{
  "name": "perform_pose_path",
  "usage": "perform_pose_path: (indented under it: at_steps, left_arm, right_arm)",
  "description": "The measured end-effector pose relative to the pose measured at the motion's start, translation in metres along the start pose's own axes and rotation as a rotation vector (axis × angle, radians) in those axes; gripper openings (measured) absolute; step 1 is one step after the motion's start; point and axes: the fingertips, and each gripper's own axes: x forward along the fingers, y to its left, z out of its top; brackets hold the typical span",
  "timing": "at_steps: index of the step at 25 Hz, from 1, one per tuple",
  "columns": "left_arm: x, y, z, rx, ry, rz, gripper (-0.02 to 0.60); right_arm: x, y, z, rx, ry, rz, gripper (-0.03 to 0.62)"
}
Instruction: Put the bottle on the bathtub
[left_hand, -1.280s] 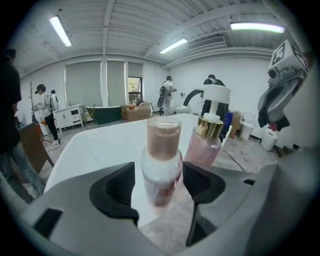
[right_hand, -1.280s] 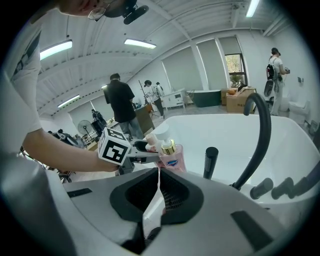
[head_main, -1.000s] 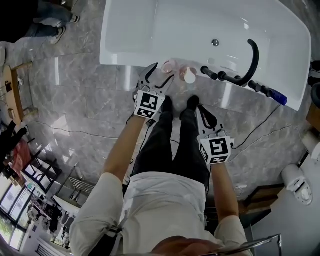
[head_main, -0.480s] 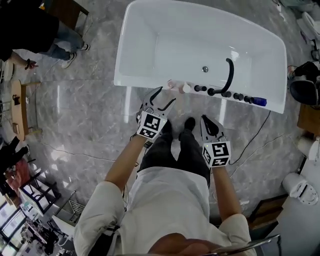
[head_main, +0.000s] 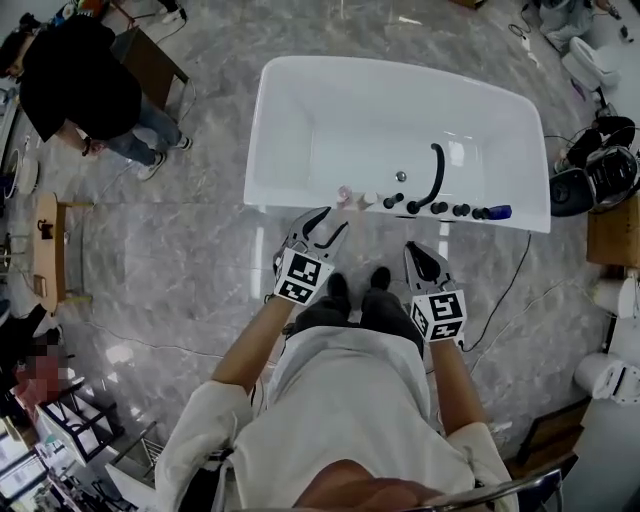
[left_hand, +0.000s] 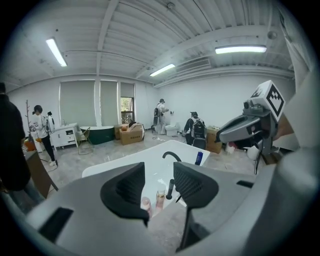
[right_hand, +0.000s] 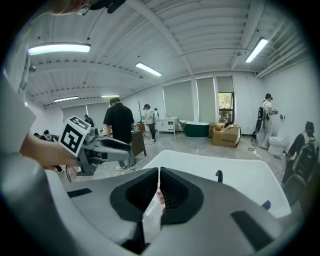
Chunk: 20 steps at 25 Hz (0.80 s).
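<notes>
Two small bottles stand on the near rim of the white bathtub (head_main: 300, 120): a pink one (head_main: 344, 192) and a pale one (head_main: 369, 199). My left gripper (head_main: 322, 226) is open and empty, drawn back a little from them. In the left gripper view, the pink bottle (left_hand: 145, 202) and the pale bottle (left_hand: 160, 194) show between the jaws of the left gripper (left_hand: 159, 182), well ahead of them. My right gripper (head_main: 419, 256) is shut on nothing and hangs over the floor in front of the tub. The bathtub (right_hand: 230, 175) lies beyond the right gripper (right_hand: 159, 175).
A black faucet (head_main: 436, 170) with knobs and a blue bottle (head_main: 500, 212) sit on the tub's near rim to the right. A person in black (head_main: 85, 85) stands at the far left. Black equipment (head_main: 595, 155) and a cable (head_main: 510, 280) lie at the right. My feet (head_main: 358, 285) are close to the tub.
The view has pulled back and up from the tub. My left gripper, close to the pink bottle a second ago, now sits away from it, open. The right gripper stays shut.
</notes>
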Motion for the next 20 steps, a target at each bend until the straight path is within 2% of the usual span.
perform_pose_path:
  at_steps: [4,10,15,20]
  left_arm:
    - [-0.036,-0.007,0.03,-0.009,-0.037,0.023,0.154]
    - [-0.078,-0.018,0.05,-0.063,-0.067,0.066,0.119]
    - [-0.098,-0.032,0.066,-0.117,-0.097,0.128,0.09]
    - [-0.109,-0.043,0.08,-0.136,-0.11,0.181,0.071]
  right_arm:
    - [-0.03,0.008,0.024,-0.018,-0.042,-0.001,0.035]
    - [-0.054,0.006,0.047,-0.029,-0.081,0.01,0.035]
    - [-0.069,0.0,0.057,-0.052,-0.095,0.066,0.035]
    - [-0.081,-0.005,0.067,-0.078,-0.107,0.131,0.035]
